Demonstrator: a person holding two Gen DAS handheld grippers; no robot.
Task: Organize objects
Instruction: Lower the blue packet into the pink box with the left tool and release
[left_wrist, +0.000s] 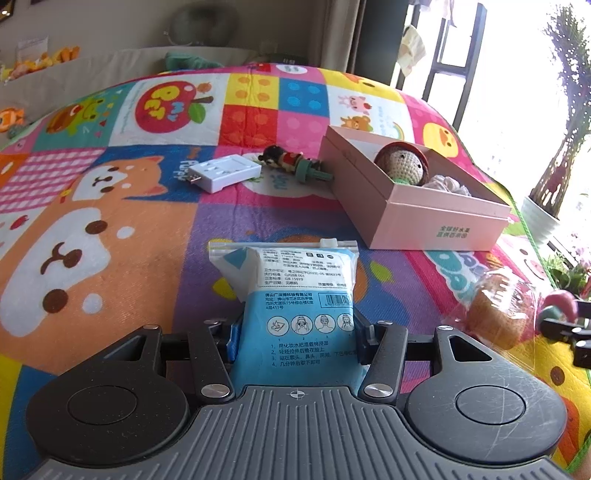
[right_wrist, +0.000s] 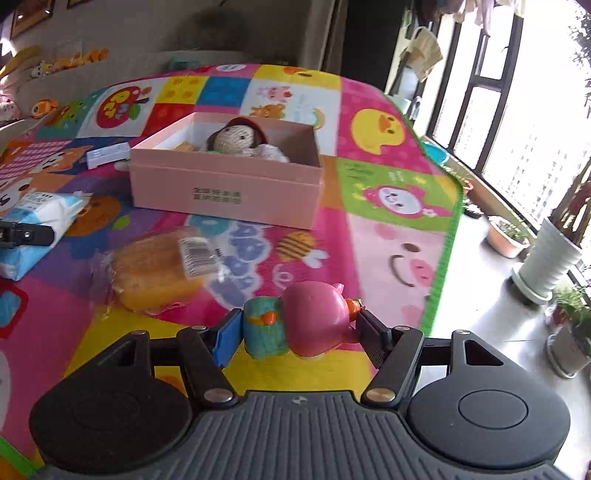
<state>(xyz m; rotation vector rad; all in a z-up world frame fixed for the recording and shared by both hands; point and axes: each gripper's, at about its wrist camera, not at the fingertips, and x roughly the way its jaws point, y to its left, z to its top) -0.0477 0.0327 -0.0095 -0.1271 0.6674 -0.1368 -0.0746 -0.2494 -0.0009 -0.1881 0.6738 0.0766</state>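
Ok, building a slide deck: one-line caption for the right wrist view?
Right gripper grips a pink toy figure above the play mat, facing the open pink box.

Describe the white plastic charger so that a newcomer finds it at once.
Start at the open pink cardboard box on the colourful play mat. Left of it lies a small dark toy figure, then the flat white plastic charger. Only it is plain white, with a metal plug.

Daylight entered from the windows (right_wrist: 524, 122) at right, which were overexposed to white in both views. The play mat (left_wrist: 110, 229) was evenly lit with soft shadows. Fisheye distortion bowed the edges. The wrapped bread (left_wrist: 498, 314) was blurred; the far wall stayed dim.
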